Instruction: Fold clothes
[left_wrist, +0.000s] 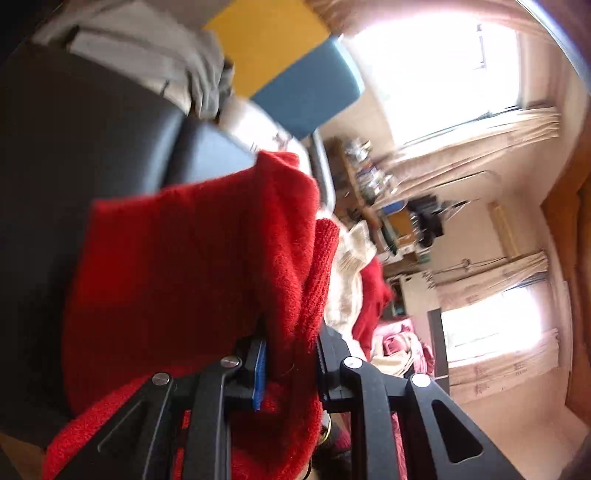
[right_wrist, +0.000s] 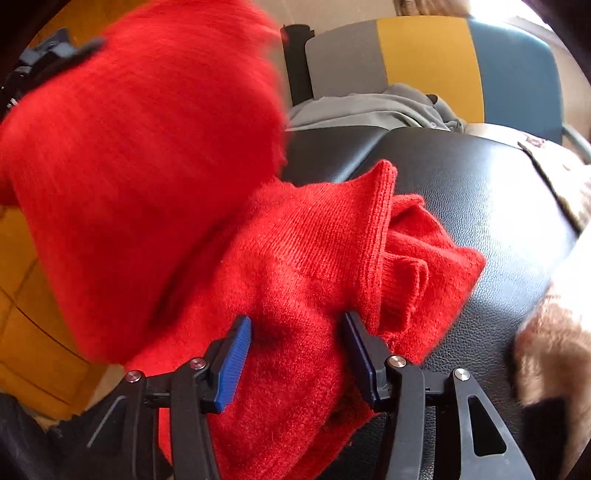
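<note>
A red knit sweater (right_wrist: 303, 251) lies bunched on a black leather surface (right_wrist: 480, 192). My right gripper (right_wrist: 297, 360) is open, its blue pads (right_wrist: 234, 365) wide apart with a thick fold of the sweater between them. In the left wrist view the same red sweater (left_wrist: 192, 266) fills the middle and my left gripper (left_wrist: 290, 363) is shut on a bunch of it. From the right wrist view, that lifted part is a blurred red mass at upper left, with the left gripper (right_wrist: 48, 55) behind it.
A grey garment (right_wrist: 373, 107) lies at the back of the black surface, before a chair back (right_wrist: 432, 62) in grey, yellow and blue. A cream fuzzy garment (right_wrist: 554, 332) sits at the right edge. Bright windows (left_wrist: 443, 74) and cluttered shelves (left_wrist: 369, 184) stand beyond.
</note>
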